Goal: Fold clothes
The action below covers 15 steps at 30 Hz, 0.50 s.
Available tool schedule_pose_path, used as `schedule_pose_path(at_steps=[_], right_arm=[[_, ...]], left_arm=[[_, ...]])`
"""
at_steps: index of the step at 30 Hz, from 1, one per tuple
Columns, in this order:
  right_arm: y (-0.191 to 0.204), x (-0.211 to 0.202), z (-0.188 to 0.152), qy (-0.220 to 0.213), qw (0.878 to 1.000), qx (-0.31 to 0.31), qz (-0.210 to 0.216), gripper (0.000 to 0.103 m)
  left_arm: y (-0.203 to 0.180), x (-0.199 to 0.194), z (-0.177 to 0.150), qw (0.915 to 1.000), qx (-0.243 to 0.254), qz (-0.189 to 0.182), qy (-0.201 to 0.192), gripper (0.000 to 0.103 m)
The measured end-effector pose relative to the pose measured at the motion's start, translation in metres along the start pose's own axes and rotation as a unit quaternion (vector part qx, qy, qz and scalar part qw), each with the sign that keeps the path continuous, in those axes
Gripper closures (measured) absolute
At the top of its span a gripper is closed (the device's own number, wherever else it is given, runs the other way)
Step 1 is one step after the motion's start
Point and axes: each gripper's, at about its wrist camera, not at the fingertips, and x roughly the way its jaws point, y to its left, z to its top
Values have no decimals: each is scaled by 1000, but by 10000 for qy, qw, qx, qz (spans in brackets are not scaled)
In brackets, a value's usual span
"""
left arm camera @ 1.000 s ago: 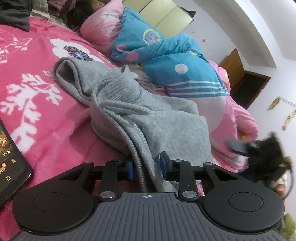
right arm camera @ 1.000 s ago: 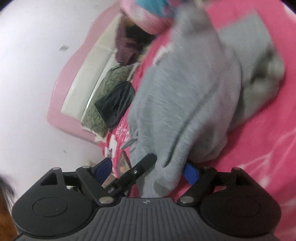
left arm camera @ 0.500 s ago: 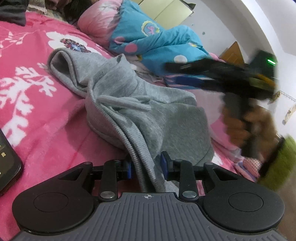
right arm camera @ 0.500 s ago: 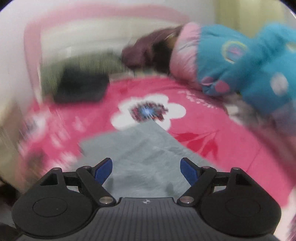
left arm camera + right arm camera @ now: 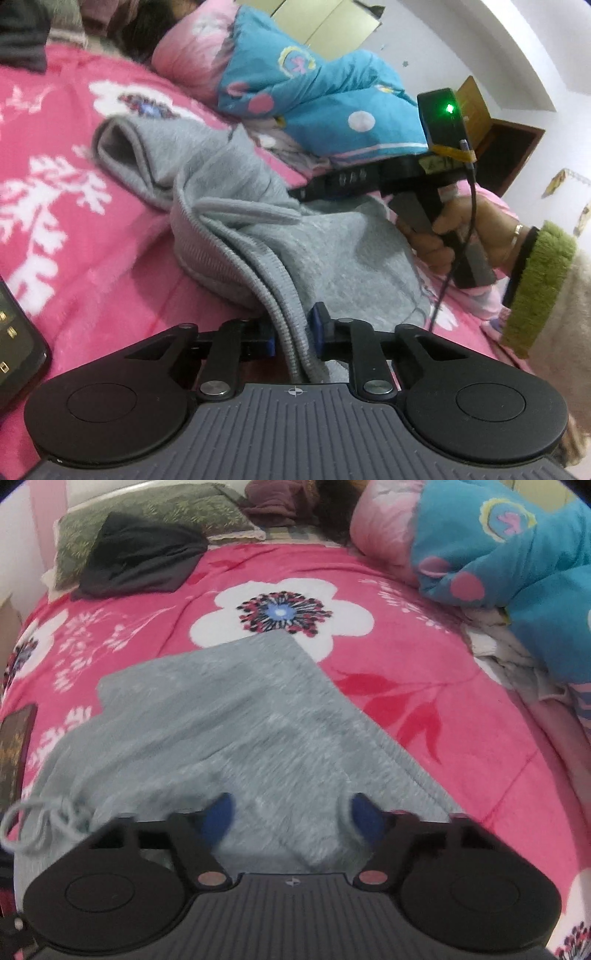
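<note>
one grey knit garment (image 5: 229, 716) lies half folded in the middle of the pink flowered blanket (image 5: 461, 716), near the bunched blue quilt (image 5: 325, 92). the step in hand seems to be taking hold for the next fold. the left gripper (image 5: 293, 334) is clamped on the ribbed hem (image 5: 284, 314). the right gripper (image 5: 291, 818) is closing over a raised fold of the cloth, pads not yet pressing. next it needs a firm pinch there before lifting.

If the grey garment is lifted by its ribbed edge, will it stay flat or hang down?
The grey garment will probably hang limp: it already drapes in soft folds on the pink blanket. Its fleecy knit should hardly slip from the closing left gripper. The drawstring may dangle.
</note>
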Motion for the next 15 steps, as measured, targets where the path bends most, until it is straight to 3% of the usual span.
schedule_pose_path(at_steps=[2, 3, 8, 15], right_arm=[[7, -7, -10, -16, 9996, -142, -263, 89], [10, -11, -15, -38, 9991, -199, -380, 94], [17, -41, -21, -522, 9967, -93, -623, 99], [33, -90, 20, -1451, 9872, 72, -653, 99]], left_arm=[[-1, -2, 0, 10000, 17, 37, -74, 90], [-2, -3, -1, 9999, 20, 54, -109, 90], [-6, -18, 3, 9989, 114, 38, -451, 91], [9, -54, 35, 9946, 117, 124, -1026, 92]])
